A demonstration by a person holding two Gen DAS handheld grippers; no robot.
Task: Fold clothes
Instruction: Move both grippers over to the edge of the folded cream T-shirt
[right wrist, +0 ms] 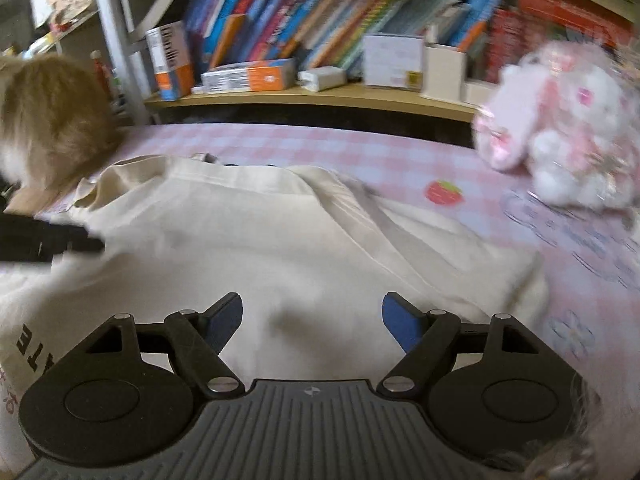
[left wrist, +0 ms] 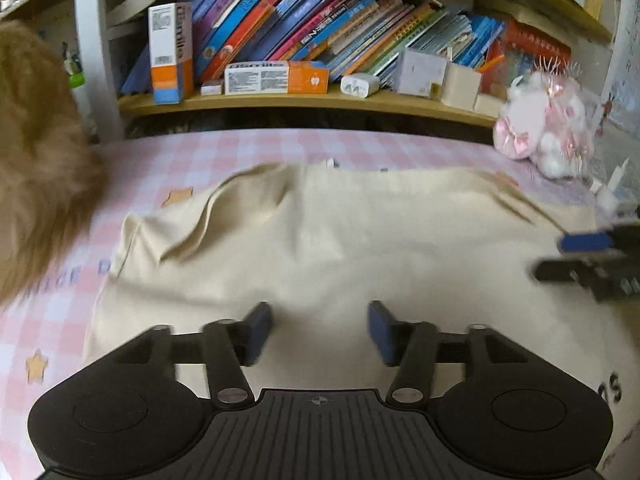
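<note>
Item, far left: a tan furry mass (left wrist: 36, 152), animal or plush, which one cannot be told, at the left edge of the surface, just beside the garment's left sleeve.

Item, centre: cream garment (left wrist: 320, 240), apparently a T-shirt, spread flat over a pink checked cloth (left wrist: 168, 152) that covers the desk or bed; which of the two cannot be told. The garment's far edge runs toward the bookshelf (left wrist: 304, 100), and both sleeves lie turned in over the body with long creases, which suggests the sleeve folds are made and the body fold remains. Dark printed letters show at its near edges. Flat placement keeps edges findable for the next fold.

Item, left tongs (left wrist: 320, 330): blue pads apart, nothing between them, hovering over the garment's near middle; not gripping cloth. Whether the pads graze the fabric cannot be told.

Item, right tongs (right wrist: 312, 326): pads wide apart, empty, over the garment's near right portion, close to the folded right sleeve. In the left view they enter from the right edge, blurred, above the cloth.

Item, far right: pink-and-white plush toy (right wrist: 560, 128) on the checked cloth, well apart from the garment and clear of the folding area.

Item, rear: shelf stocked with leaning books and orange-and-white cartons (left wrist: 170, 52), beyond the working surface.
</note>
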